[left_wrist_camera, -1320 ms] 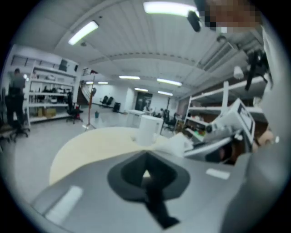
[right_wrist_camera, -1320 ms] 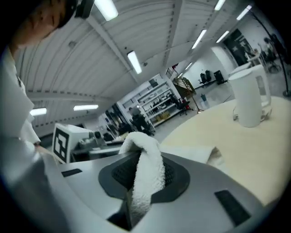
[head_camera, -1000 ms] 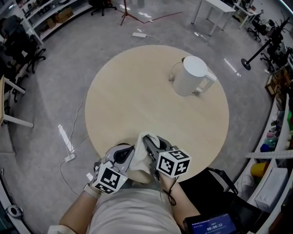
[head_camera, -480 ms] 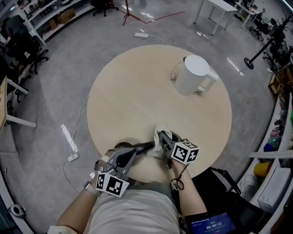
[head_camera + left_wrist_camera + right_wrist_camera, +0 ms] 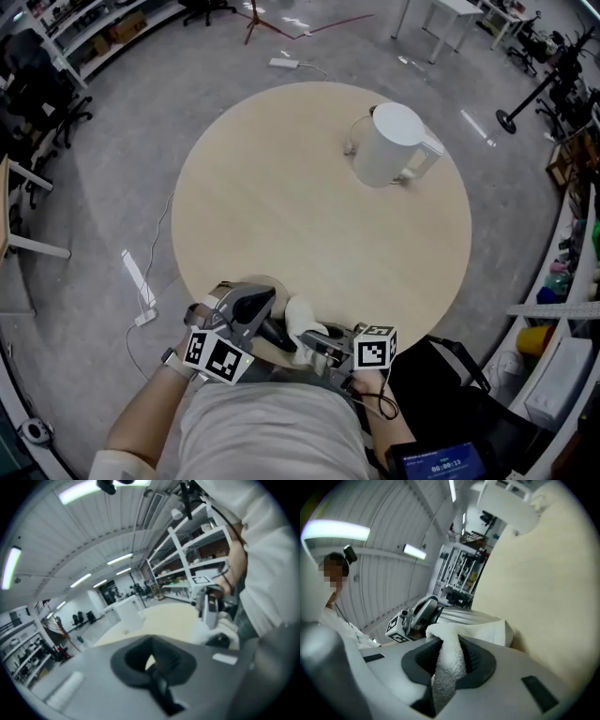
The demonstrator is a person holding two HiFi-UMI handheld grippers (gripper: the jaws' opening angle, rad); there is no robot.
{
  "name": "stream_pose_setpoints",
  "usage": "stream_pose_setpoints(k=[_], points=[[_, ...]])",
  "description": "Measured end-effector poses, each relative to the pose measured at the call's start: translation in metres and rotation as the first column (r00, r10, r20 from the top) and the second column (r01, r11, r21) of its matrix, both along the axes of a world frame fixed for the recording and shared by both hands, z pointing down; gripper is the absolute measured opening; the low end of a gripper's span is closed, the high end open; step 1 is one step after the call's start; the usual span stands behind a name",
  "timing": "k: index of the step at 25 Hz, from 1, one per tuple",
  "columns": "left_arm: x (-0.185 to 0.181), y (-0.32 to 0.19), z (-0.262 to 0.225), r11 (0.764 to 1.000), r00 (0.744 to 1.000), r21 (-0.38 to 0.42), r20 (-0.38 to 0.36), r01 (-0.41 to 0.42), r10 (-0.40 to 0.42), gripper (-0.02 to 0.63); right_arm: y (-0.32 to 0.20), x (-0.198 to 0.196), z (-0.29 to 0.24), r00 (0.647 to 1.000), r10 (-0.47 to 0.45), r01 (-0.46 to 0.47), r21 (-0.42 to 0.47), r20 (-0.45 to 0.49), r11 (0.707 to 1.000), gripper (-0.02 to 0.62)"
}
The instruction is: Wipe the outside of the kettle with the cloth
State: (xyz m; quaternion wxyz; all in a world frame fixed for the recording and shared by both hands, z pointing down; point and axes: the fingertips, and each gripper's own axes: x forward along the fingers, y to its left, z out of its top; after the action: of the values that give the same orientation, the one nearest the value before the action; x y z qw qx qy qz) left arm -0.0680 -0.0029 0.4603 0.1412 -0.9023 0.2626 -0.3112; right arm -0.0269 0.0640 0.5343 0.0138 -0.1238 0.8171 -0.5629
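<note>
The white electric kettle stands upright at about 1 o'clock on the round beige table, handle toward 3 o'clock, well apart from both tools. At the table's 6 o'clock edge the right tool is clenched on the white cloth, a fold of terry pinched between its dark pads while the rest bunches on the table just ahead. The left tool sits just beside the cloth at its 9 o'clock, pointing toward it with jaws closed together on nothing.
</note>
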Motion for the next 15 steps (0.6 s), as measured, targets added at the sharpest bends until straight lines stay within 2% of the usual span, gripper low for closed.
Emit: stream_pose_setpoints(k=[1,3,5,6,7,8,9,10,11,12,13,14,15], points=[[-0.003,-0.004,-0.001,0.999,0.999,-0.002,-0.001,0.044,-0.044,-0.002,0.006,0.001,0.003,0.999,0.035,-0.034,-0.03,0.01,0.999,0.067],[-0.017,-0.01,-0.005,0.984,0.985,-0.05,0.005,0.17,-0.17,-0.002,0.021,-0.003,0.007,0.999,-0.007,0.006,-0.024,-0.05,1.0,0.067],[-0.027,-0.004,-0.009,0.946,0.963,-0.196,-0.033,0.257,-0.268,-0.002,0.026,-0.007,-0.003,0.985,-0.078,0.094,0.103,-0.156,0.99,0.067],[-0.028,0.002,-0.007,0.919,0.954,-0.293,-0.064,0.263,-0.293,-0.002,0.023,-0.011,-0.017,0.98,-0.089,0.125,0.2,-0.18,0.972,0.067],[-0.026,0.008,-0.005,0.894,0.948,-0.371,-0.093,0.252,-0.306,-0.002,0.017,-0.017,-0.032,0.982,-0.093,0.137,0.285,-0.165,0.949,0.067],[-0.024,0.012,-0.002,0.88,0.944,-0.412,-0.114,0.238,-0.309,-0.002,0.011,-0.025,-0.044,0.989,-0.094,0.128,0.329,-0.117,0.936,0.067],[-0.023,0.013,0.0,0.882,0.943,-0.409,-0.123,0.235,-0.308,-0.003,0.002,-0.033,-0.047,0.995,-0.085,0.099,0.32,-0.058,0.942,0.067],[-0.023,0.011,0.001,0.893,0.943,-0.378,-0.12,0.245,-0.31,0.0,-0.007,-0.037,-0.037,0.998,-0.053,0.057,0.266,-0.02,0.962,0.067],[-0.025,0.007,0.001,0.903,0.941,-0.337,-0.115,0.265,-0.319,0.002,-0.017,-0.034,-0.013,1.0,-0.001,0.007,0.183,-0.03,0.983,0.067],[-0.026,0.003,0.002,0.91,0.936,-0.3,-0.113,0.287,-0.332,0.002,-0.023,-0.026,0.021,0.993,0.047,-0.037,0.088,-0.108,0.995,0.067],[-0.027,0.001,0.002,0.912,0.932,-0.275,-0.113,0.303,-0.344,0.002,-0.022,-0.017,0.062,0.97,0.056,-0.058,-0.003,-0.236,0.998,0.067],[-0.028,0.001,0.003,0.912,0.929,-0.263,-0.11,0.315,-0.353,0.0,-0.014,-0.012,0.098,0.932,0.017,-0.049,-0.08,-0.362,0.996,0.067],[-0.028,0.002,0.005,0.91,0.927,-0.256,-0.105,0.325,-0.361,0.0,-0.005,-0.013,0.121,0.896,-0.034,-0.028,-0.133,-0.443,0.991,0.067]])
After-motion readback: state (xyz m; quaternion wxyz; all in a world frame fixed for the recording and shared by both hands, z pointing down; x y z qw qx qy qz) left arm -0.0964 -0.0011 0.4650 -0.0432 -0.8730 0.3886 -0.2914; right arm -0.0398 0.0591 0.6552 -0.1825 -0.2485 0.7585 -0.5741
